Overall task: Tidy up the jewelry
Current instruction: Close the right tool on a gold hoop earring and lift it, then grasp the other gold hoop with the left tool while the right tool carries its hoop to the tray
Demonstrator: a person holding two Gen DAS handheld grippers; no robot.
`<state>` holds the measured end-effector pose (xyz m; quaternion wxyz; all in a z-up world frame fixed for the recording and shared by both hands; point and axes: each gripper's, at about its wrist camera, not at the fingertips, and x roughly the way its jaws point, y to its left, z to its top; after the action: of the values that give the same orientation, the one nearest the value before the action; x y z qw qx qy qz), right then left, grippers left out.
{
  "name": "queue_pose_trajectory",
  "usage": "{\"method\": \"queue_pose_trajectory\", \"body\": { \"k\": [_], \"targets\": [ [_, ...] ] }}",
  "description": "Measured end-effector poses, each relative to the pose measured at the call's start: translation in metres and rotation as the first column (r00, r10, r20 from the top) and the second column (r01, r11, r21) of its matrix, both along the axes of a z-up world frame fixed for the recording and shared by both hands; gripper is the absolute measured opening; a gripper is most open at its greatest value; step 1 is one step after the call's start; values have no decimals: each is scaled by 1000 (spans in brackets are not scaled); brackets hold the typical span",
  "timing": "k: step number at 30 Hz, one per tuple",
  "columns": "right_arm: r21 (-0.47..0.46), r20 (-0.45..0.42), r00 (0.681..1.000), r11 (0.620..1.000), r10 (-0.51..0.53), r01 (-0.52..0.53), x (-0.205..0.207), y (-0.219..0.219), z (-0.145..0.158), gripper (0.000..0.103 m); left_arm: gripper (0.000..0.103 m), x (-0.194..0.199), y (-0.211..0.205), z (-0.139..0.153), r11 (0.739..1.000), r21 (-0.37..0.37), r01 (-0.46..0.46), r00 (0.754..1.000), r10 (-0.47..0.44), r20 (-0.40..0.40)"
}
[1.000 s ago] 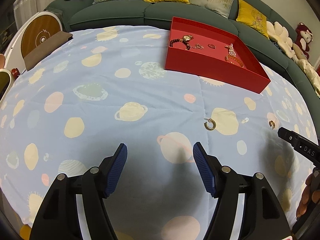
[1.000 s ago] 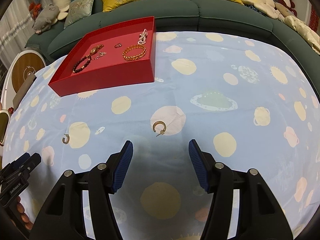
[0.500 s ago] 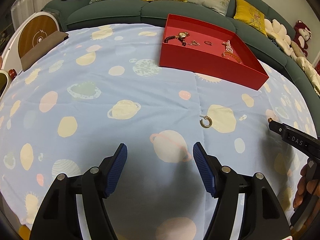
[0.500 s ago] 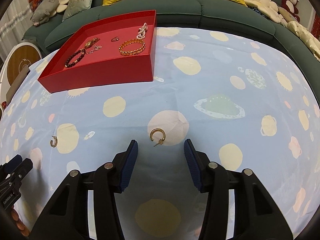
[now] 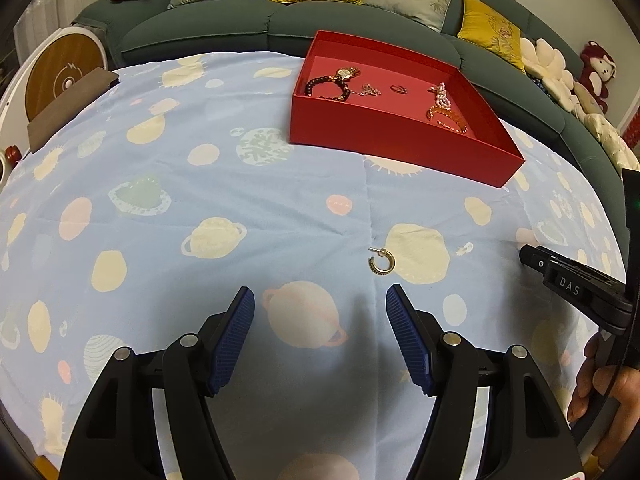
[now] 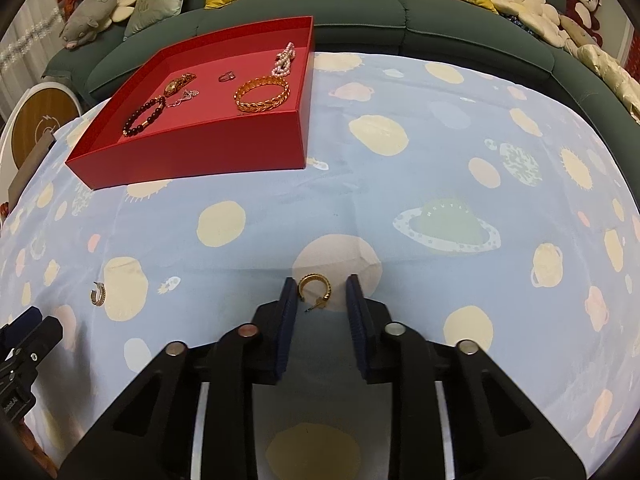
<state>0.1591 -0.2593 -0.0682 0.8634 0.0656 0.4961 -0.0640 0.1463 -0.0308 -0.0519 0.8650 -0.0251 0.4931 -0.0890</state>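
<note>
Your right gripper (image 6: 318, 294) is sitting low over the planet-print cloth (image 6: 400, 200) with its blue pads narrowed around a gold hoop earring (image 6: 315, 288); a sliver of cloth is showing on each side, so the pads are not pressing on it yet. The earring's post is pointing back toward you, partly lost in the shadow between the fingers.

Your left gripper (image 5: 320, 320) is hovering with its jaws spread wide and holding nothing. A second hoop earring (image 5: 382, 265) is lying on the cloth just beyond its right pad (image 5: 408, 344), clear of both fingers.

Farther from you than both earrings, the red tray (image 6: 192, 152) is resting on the cloth. Inside it are lying a gold chain bracelet (image 6: 262, 94), a dark bead bracelet (image 6: 143, 116), a pearl piece (image 6: 283, 60) and a small ring (image 6: 227, 76); a watch-like piece and a silver tangle near the beads are too small to make out. From your left camera, the tray's front wall is cutting off part of the gold bracelet.
</note>
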Motion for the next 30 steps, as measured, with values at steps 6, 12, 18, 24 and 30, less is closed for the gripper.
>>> {"method": "queue_pose_trajectory", "body": {
  "k": [6, 12, 18, 24, 30],
  "targets": [
    [63, 6, 1000, 998, -30, 30, -1, -8, 4, 16, 66, 7, -17, -1, 999, -27, 22, 1000, -23, -9],
    [116, 47, 997, 992, -63, 57, -5, -16, 17, 16, 66, 13, -37, -8, 998, -8, 55, 998, -55, -6],
    [154, 58, 995, 986, -78, 69, -5, -20, 20, 16, 54, 26, -40, -17, 999, -8, 37, 999, -37, -17],
    [166, 63, 995, 984, -77, 66, -4, -19, 21, 16, 24, 25, -41, -19, 998, 26, 49, 999, -50, 12],
    [168, 69, 995, 984, -70, 58, -4, -17, 22, 16, 14, 23, -35, -18, 998, 2, 58, 998, -58, 7]
  ]
}}
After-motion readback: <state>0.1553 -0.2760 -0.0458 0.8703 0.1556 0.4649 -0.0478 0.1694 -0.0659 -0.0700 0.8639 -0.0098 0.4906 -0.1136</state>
